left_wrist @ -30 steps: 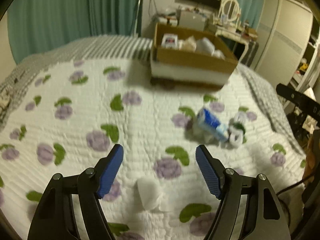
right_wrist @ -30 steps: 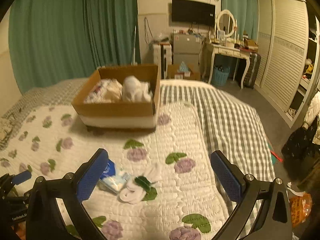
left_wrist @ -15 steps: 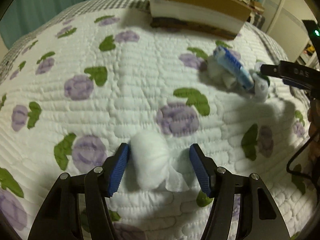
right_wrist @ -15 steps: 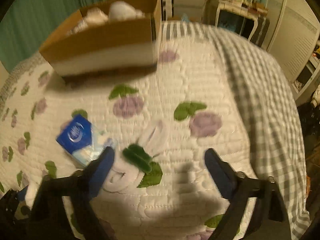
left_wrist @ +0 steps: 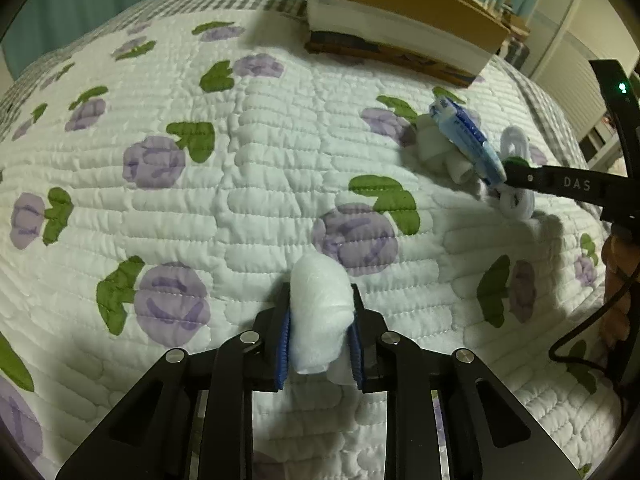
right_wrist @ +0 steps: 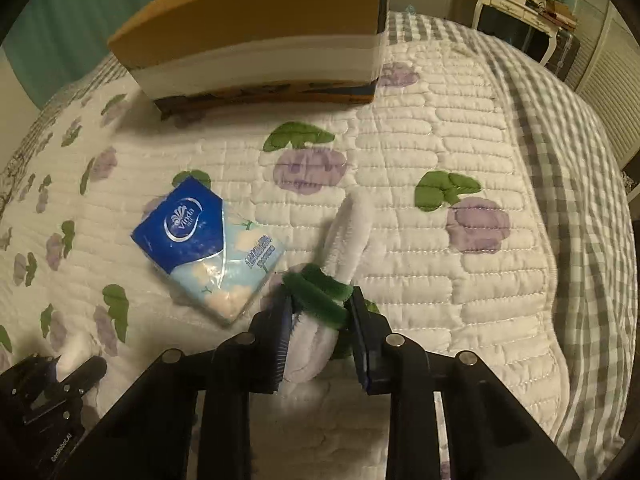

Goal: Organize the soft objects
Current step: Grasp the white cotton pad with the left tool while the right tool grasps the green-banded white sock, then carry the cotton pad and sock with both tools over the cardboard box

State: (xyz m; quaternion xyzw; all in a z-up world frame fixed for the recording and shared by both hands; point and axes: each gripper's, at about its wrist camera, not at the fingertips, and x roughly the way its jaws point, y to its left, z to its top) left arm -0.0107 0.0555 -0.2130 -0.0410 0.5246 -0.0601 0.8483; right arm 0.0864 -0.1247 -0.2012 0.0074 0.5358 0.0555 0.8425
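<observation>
My left gripper (left_wrist: 319, 322) is shut on a white wad of soft tissue (left_wrist: 320, 312) at the near part of the quilted bed. My right gripper (right_wrist: 320, 320) is shut on a white plush piece with a green fuzzy band (right_wrist: 320, 296); it shows from the side in the left wrist view (left_wrist: 516, 176). A blue tissue pack (right_wrist: 208, 240) lies just left of the plush, also in the left wrist view (left_wrist: 466, 140). A cardboard box (right_wrist: 256, 36) holding soft items stands at the far side of the bed; the left wrist view shows it too (left_wrist: 400, 12).
The bed has a white quilt with purple flowers (left_wrist: 200, 120) and a grey checked blanket (right_wrist: 580, 200) to the right. Another white wad (left_wrist: 436, 152) lies under the tissue pack. A dressing table (right_wrist: 520, 12) and wardrobe stand beyond the bed.
Both grippers dropped toward the quilt and closed. The left one shut on the white wad; the right one shut on the white and green plush.
</observation>
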